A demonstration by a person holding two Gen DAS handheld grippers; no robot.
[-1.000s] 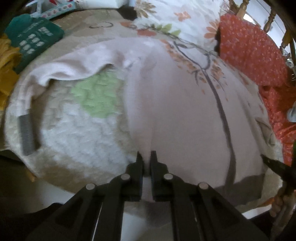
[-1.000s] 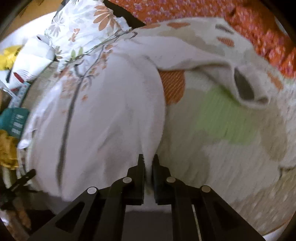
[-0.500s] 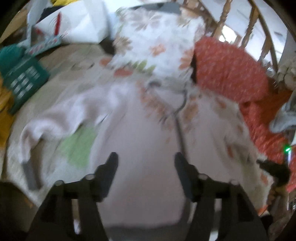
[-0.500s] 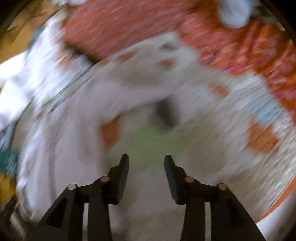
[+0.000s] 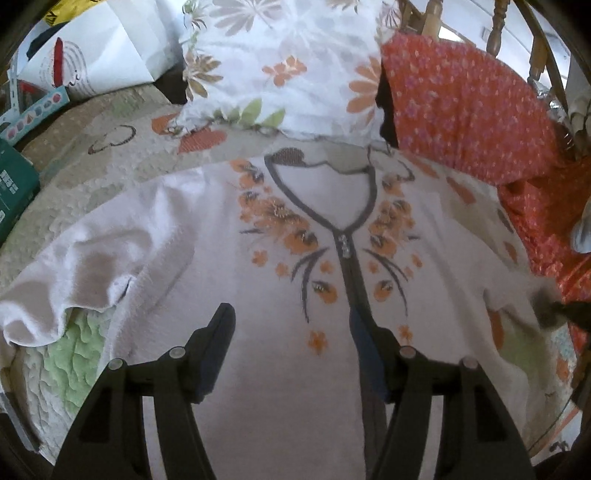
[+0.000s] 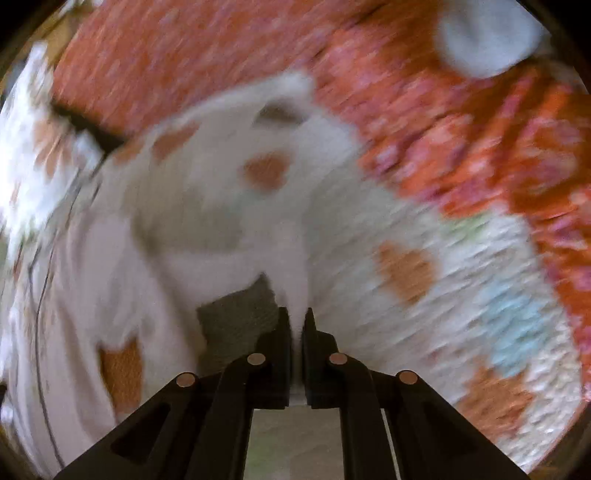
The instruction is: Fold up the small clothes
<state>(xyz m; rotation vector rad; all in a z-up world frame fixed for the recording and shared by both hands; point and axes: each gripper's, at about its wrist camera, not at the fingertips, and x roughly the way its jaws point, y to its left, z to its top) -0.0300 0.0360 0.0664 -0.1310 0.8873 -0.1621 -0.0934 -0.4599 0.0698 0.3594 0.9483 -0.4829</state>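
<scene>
A white zip-front cardigan (image 5: 280, 236) with grey trim and orange flowers lies front up on the quilted bed cover (image 5: 74, 155). Its left sleeve (image 5: 85, 280) is bunched at the left. My left gripper (image 5: 295, 321) is open and empty, hovering over the cardigan's lower front. In the blurred right wrist view my right gripper (image 6: 296, 317) is shut on the white right sleeve (image 6: 291, 266) next to its grey cuff (image 6: 240, 314). Its dark tip shows at the right edge of the left wrist view (image 5: 570, 308).
A floral pillow (image 5: 280, 59) and an orange flowered pillow (image 5: 465, 107) lie behind the collar. White bags (image 5: 96, 55) and a green box (image 5: 14, 184) sit at the left. Wooden bed rails (image 5: 498, 22) stand behind. Orange bedding (image 6: 461, 122) lies to the right.
Both grippers let go of the cardigan's hem and opened. My left gripper rose over the front. My right gripper swung right and shut on the right sleeve.
</scene>
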